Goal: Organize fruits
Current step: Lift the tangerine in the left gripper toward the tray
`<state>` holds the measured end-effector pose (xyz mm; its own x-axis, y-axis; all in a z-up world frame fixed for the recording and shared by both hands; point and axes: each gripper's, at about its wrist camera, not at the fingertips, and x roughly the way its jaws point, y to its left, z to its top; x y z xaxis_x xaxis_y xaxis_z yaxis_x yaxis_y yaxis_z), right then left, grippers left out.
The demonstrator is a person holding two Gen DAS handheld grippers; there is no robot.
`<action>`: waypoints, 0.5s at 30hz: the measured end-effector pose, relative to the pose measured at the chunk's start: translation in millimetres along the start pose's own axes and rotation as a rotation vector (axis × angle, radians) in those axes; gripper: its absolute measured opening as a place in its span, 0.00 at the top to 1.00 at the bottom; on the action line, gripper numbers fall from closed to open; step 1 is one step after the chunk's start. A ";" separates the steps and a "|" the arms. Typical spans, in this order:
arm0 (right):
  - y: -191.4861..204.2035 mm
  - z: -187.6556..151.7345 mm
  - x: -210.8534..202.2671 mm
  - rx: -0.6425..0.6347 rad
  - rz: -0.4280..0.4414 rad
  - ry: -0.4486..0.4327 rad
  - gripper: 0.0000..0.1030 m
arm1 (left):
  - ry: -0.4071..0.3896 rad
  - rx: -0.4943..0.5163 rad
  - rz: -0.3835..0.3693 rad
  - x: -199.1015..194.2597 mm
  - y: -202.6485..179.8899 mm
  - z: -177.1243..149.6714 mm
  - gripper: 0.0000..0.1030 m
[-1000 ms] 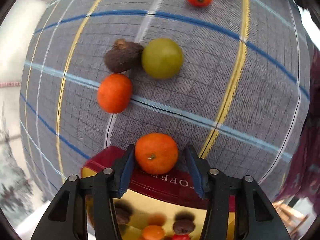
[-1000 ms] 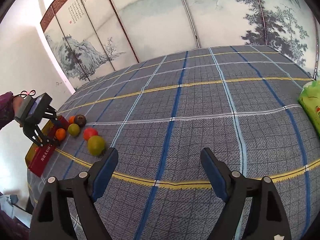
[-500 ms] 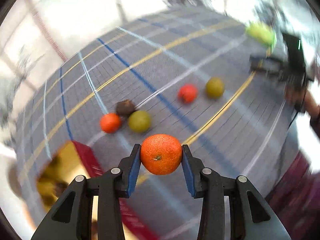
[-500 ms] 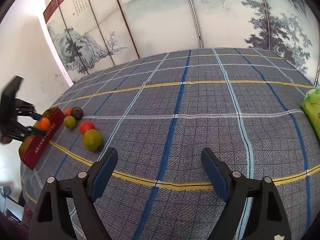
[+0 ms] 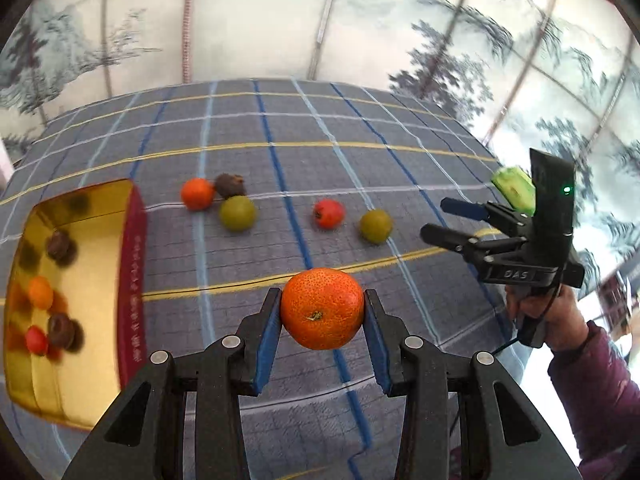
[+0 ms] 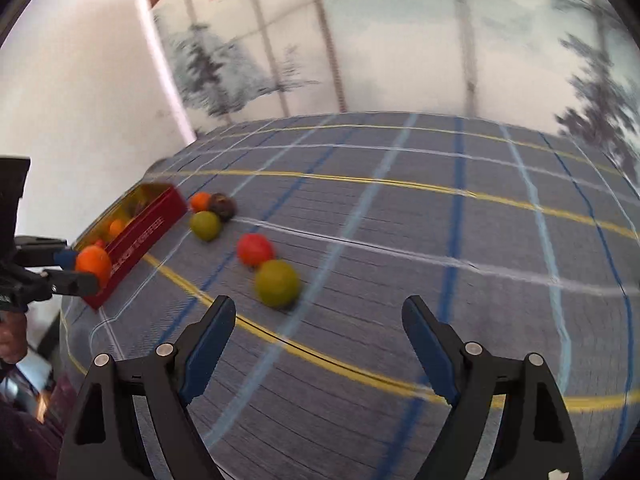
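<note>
A table under a grey-blue checked cloth with yellow and blue stripes (image 5: 400, 184) lies ahead of both grippers, and a red rectangular tin with a gold lining (image 5: 132, 280), holding a few small fruits, sits to the left of the left gripper's (image 5: 322, 316) jaws. Those jaws are pinching a round orange mandarin (image 5: 322, 314), lifted clear of the cloth. The right gripper's (image 6: 318, 320) jaws are spread with nothing between them, just short of a round green fruit (image 6: 277, 283) with a red fruit (image 6: 255, 249) touching it beyond.

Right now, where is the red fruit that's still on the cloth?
In the left wrist view the red fruit lies mid-table on the plaid cloth, between two green fruits, nearer the right one.
</note>
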<state>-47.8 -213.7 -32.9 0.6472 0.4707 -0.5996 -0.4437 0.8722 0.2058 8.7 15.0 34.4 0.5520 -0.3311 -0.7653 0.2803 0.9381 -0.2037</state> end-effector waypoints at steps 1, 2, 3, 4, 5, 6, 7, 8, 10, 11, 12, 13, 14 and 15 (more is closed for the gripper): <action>4.2 2.6 5.9 -0.010 0.003 0.010 0.19 | -0.005 -0.006 0.015 -3.2 2.7 -1.1 0.60; 7.7 5.3 12.6 -0.018 0.012 0.021 0.19 | -0.009 -0.016 0.029 -6.9 6.5 -2.4 0.60; 10.2 7.1 18.4 -0.024 0.019 0.032 0.19 | -0.013 -0.027 0.035 -8.9 10.0 -3.4 0.60; 11.5 8.8 23.1 -0.030 0.018 0.042 0.19 | -0.019 -0.039 0.039 -11.9 12.6 -4.5 0.60; 13.3 10.5 30.1 -0.036 0.011 0.058 0.19 | -0.027 -0.052 0.045 -15.5 16.1 -6.0 0.60; 14.4 11.8 35.6 -0.041 0.005 0.071 0.19 | -0.035 -0.067 0.052 -19.2 20.5 -8.0 0.60; 16.4 13.2 42.2 -0.048 0.001 0.085 0.19 | -0.039 -0.075 0.059 -21.5 23.9 -9.5 0.60; 18.1 14.6 47.2 -0.054 -0.004 0.094 0.19 | -0.042 -0.082 0.068 -23.8 27.2 -11.3 0.60; 19.8 15.8 57.4 -0.064 -0.016 0.120 0.20 | -0.050 -0.100 0.090 -29.9 34.2 -16.3 0.60; 20.1 16.1 62.6 -0.066 -0.020 0.133 0.24 | -0.056 -0.108 0.096 -33.5 37.5 -19.1 0.60; 21.0 16.6 68.0 -0.069 -0.022 0.146 0.32 | -0.064 -0.119 0.107 -37.9 42.2 -22.6 0.60; 21.3 16.7 71.3 -0.071 -0.021 0.156 0.37 | -0.074 -0.133 0.120 -42.8 47.9 -26.2 0.60; 22.2 16.6 75.1 -0.073 -0.020 0.169 0.50 | -0.081 -0.146 0.130 -46.8 53.4 -29.3 0.60; 23.9 15.1 79.0 -0.080 -0.026 0.184 0.61 | -0.089 -0.164 0.142 -51.5 60.8 -32.7 0.60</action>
<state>2.1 -153.7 -63.7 0.5384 0.4094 -0.7366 -0.4805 0.8672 0.1307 -28.4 92.4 41.4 0.6456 -0.1951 -0.7383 0.0673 0.9776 -0.1994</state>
